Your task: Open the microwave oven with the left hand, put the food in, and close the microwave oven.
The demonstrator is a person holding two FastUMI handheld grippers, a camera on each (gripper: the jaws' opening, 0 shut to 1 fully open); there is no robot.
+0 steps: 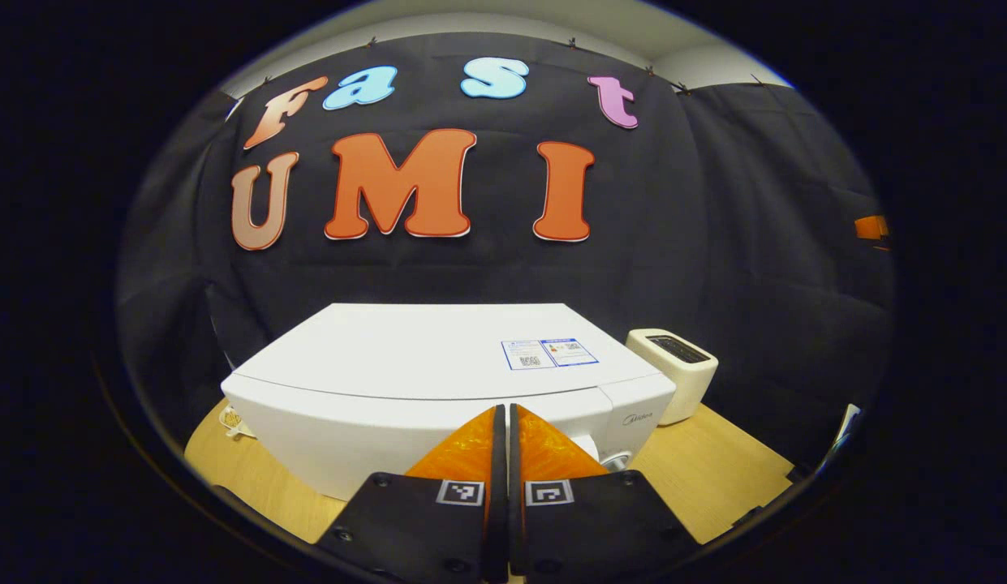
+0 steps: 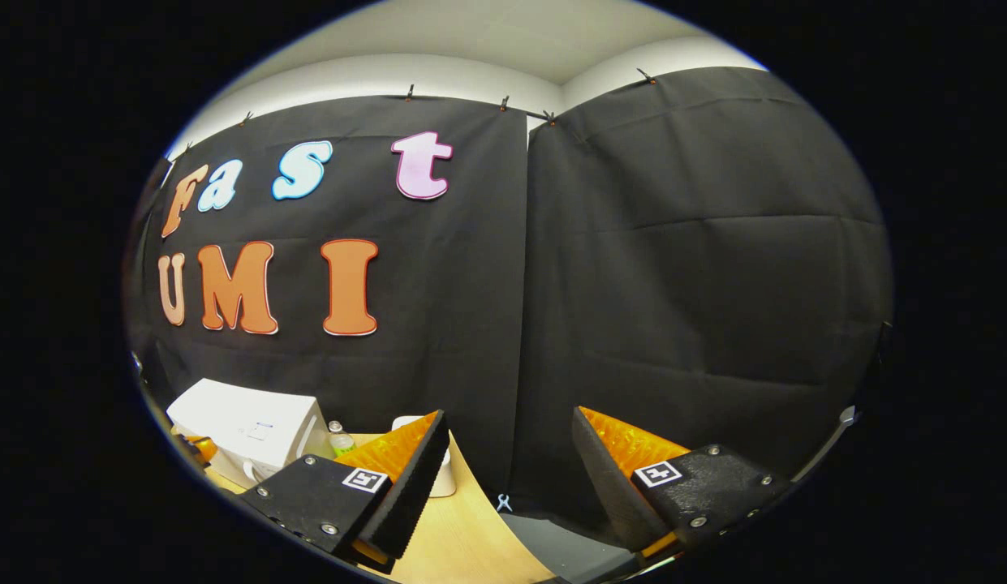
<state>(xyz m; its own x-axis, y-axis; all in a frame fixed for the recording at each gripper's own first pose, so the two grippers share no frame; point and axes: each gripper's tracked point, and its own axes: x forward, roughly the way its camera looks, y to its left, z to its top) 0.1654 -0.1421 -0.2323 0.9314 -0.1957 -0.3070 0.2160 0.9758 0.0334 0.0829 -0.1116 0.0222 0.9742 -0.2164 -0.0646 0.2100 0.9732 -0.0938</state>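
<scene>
At the centre of the left gripper view the white microwave oven (image 1: 438, 373) sits on the bench (image 1: 706, 470), door closed, a faint unreadable brand mark at its lower right. Left tool (image 1: 504, 422) fingers together; right tool (image 2: 507, 442) fingers apart, holding nothing.

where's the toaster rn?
In the left gripper view the white toaster stands on the wooden table, at the microwave oven's right rear corner, before the black cloth wall.

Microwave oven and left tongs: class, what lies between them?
Nothing: in the left gripper view the closed left tongs sit directly before the microwave oven.
</scene>
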